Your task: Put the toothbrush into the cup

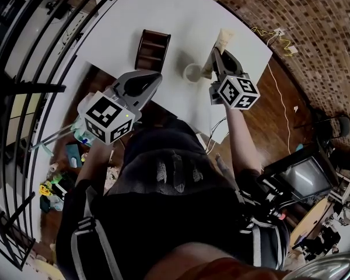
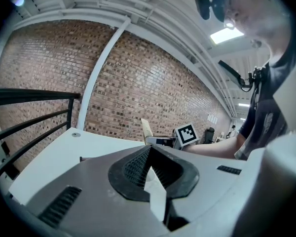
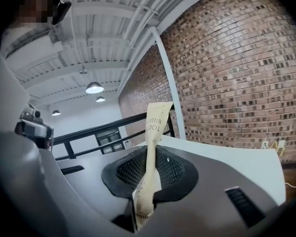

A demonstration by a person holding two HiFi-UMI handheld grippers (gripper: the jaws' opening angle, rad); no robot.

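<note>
- While the right gripper [image 3: 150, 151] is clamping the toothbrush [image 3: 156, 125], its jaws are standing only narrowly apart, pressing on both sides of the tan paper pack.
- The pack is sticking out past the jaw tips, with dark print showing at its far end.
- Seen from the head view, the right gripper [image 1: 217, 55] is holding the toothbrush [image 1: 224, 39] over the white table [image 1: 181, 13], just right of the cup [image 1: 192, 73] and not inside it.
- The cup is standing upright on the table, between a brown box [image 1: 153, 49] and the right gripper.
- The left gripper [image 2: 149, 149] is keeping its jaws together at the tips, with nothing gripped between them.
- In the head view the left gripper [image 1: 154, 80] is hanging at the near table edge, on the near side of the box.
- A person's arm is reaching out behind each gripper.
</note>
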